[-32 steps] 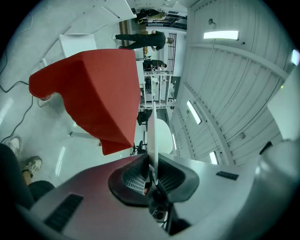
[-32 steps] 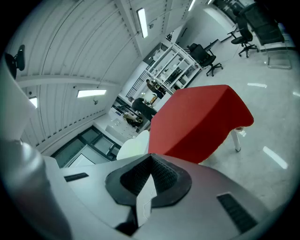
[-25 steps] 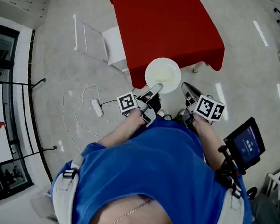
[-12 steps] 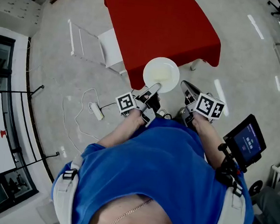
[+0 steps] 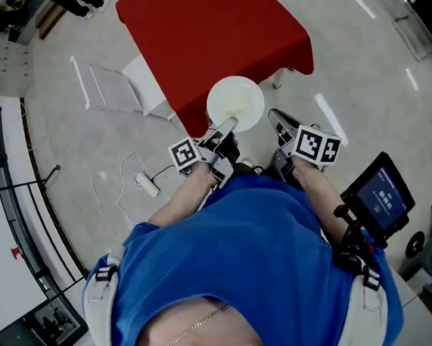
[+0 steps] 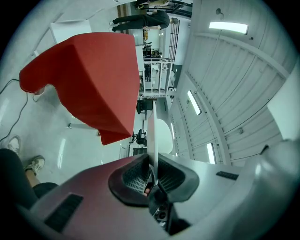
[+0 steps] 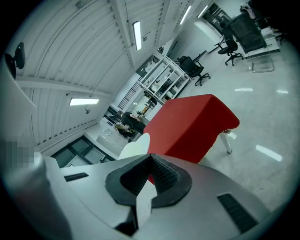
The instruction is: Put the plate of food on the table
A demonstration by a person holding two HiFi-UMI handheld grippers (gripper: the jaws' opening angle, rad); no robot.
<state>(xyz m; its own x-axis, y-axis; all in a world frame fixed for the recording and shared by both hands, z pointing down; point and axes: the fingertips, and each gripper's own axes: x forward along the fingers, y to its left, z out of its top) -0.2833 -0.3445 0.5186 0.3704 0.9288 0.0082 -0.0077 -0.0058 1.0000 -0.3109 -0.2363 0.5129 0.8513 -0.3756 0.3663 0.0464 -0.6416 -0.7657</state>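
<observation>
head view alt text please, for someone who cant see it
Seen from above, a person in a blue shirt holds a white plate by its rim in the left gripper, at the near corner of a red-covered table. The right gripper is shut and empty beside it.

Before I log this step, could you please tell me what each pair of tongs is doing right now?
Left tongs: closed on the rim of the white plate.
Right tongs: closed, holding nothing.
</observation>
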